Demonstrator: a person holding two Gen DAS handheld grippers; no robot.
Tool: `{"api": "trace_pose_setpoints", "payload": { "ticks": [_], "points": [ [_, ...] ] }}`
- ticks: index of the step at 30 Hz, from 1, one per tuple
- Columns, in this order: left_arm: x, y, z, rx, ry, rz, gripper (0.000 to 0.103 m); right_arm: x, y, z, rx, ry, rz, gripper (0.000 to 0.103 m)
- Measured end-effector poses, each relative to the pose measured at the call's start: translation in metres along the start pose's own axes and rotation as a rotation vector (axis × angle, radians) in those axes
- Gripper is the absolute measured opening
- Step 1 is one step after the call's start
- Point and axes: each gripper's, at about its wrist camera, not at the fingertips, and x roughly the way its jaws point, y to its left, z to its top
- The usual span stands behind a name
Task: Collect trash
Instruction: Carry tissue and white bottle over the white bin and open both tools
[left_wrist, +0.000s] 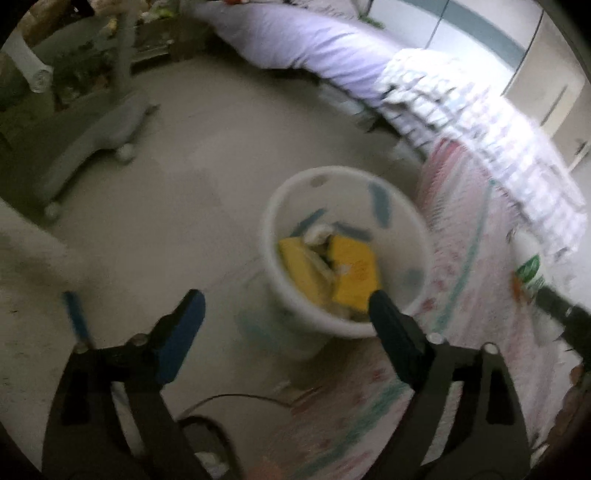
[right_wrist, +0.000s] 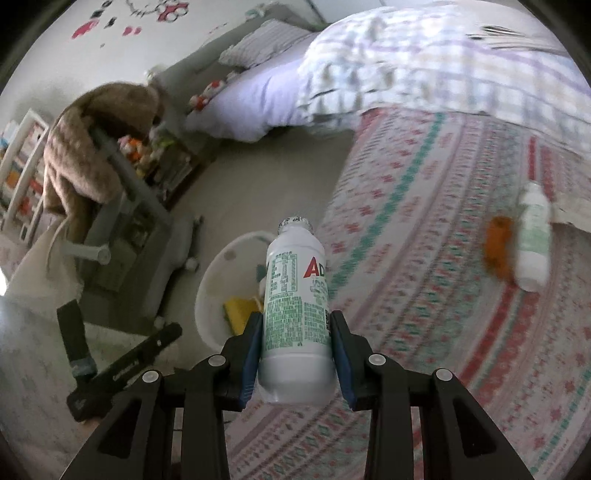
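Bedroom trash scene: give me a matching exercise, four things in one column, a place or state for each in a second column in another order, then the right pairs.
Things:
1. White bucket
2. Printed bottle
3. Second bottle
4. Left gripper

Places or states:
A. Lying on the patterned bedspread beside an orange scrap
B. Jaws wide apart, nothing between them
C. Clamped between the right gripper's blue pads
D. Standing on the floor by the bed, yellow packaging inside

Pairs: 1-D, 2-C, 3-A, 4-B
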Motion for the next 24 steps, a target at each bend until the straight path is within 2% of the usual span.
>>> {"api": "trace_pose_setpoints", "payload": {
  "ticks": [4,10,13,14,15,17,24],
  "points": [
    [-0.003,0.010,-0.003,0.030,-0.006,0.084,0.097,0.033,0.023,0.003,-0.036,0.045,0.017,0.037],
    [-0.004,0.021,-0.002,0.058,0.005,0.118,0.099,0.080,0.049,0.008,-0.058,0.098,0.005,0.037],
    [-0.004,0.026,0.000,0.051,0.005,0.118,0.099,0.094,0.055,0.013,-0.043,0.096,0.024,0.038],
    [-0.004,0.027,0.000,0.046,0.008,0.117,0.099,0.096,0.055,0.015,-0.028,0.091,0.034,0.043],
    [-0.004,0.028,0.001,0.042,0.011,0.115,0.099,0.096,0.054,0.017,-0.013,0.086,0.038,0.061],
    [-0.005,0.028,0.001,0.039,0.013,0.112,0.099,0.091,0.052,0.020,0.006,0.060,0.048,0.074],
    [-0.011,0.014,0.000,0.060,0.010,0.085,0.099,0.066,0.029,0.011,-0.039,0.061,-0.037,0.074]
  ]
}}
